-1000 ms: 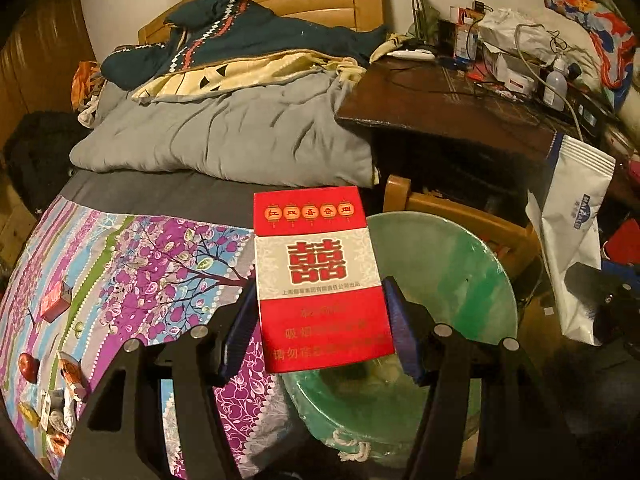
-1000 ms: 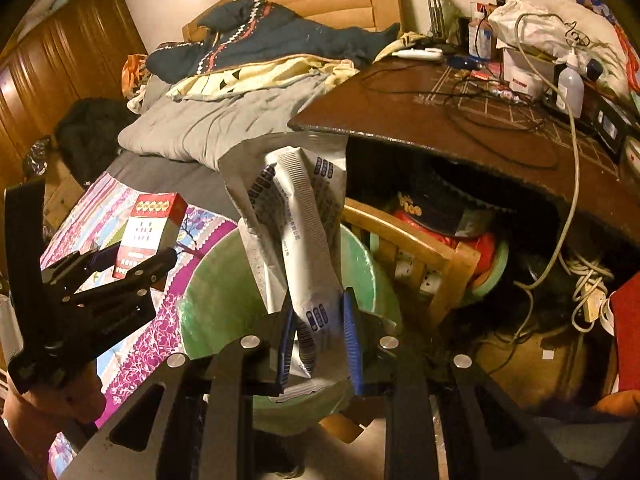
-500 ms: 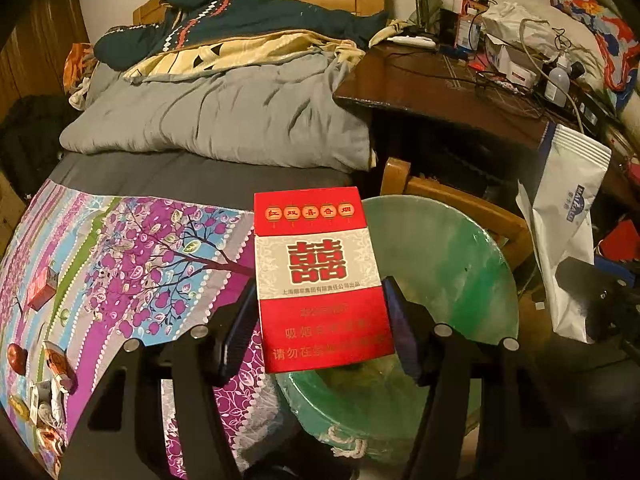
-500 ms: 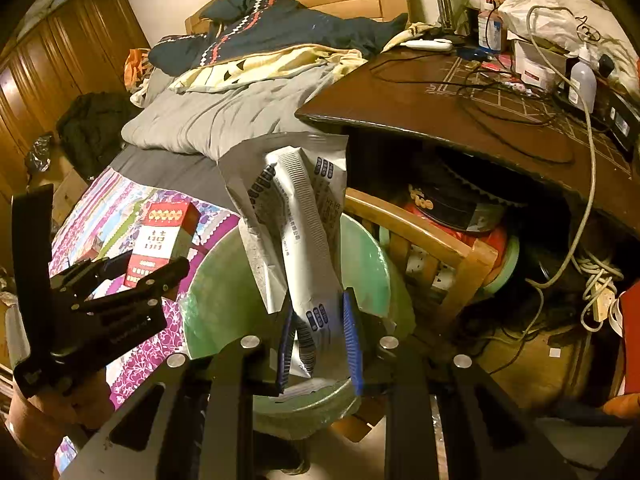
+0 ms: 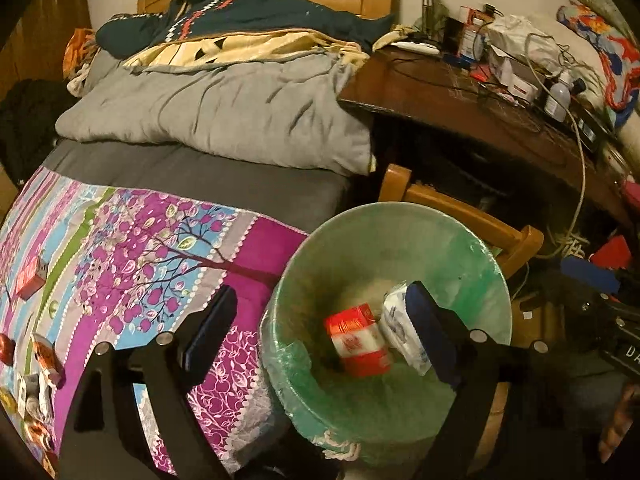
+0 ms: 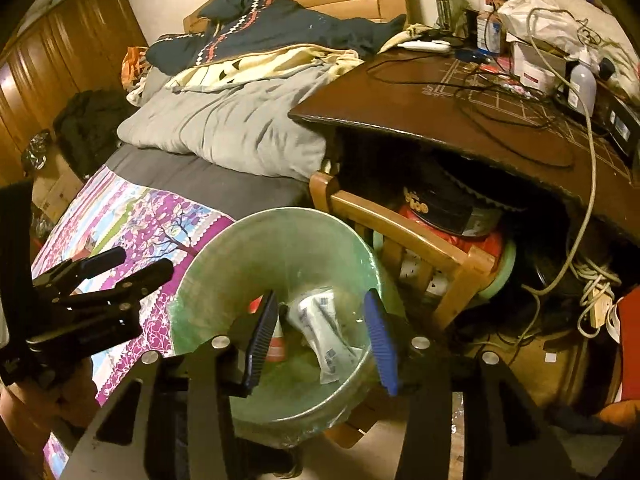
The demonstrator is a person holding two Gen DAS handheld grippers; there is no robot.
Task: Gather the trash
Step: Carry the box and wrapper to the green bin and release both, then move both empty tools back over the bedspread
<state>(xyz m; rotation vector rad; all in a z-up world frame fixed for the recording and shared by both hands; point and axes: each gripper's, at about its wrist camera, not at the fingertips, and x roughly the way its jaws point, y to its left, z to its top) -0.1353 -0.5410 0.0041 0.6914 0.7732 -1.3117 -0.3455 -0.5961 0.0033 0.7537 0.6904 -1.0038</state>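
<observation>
The red cigarette pack (image 5: 357, 340) and the crumpled white wrapper (image 6: 323, 330) are both down inside the green-lined trash bin (image 5: 472, 268), side by side. The left tool (image 5: 320, 332) is above the bin, jaws opening with nothing pinched. Same for the right tool (image 6: 322, 340), opening right over the wrapper, bed (image 5: 132, 248) just beside the bin.

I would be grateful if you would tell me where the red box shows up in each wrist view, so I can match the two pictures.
Left wrist view: the red box lies inside the green bin, low and centre-right, beside the white wrapper.
Right wrist view: only a red sliver shows in the bin, mostly hidden behind the right gripper.
Shared landmark: the wooden chair just behind the bin.
</observation>
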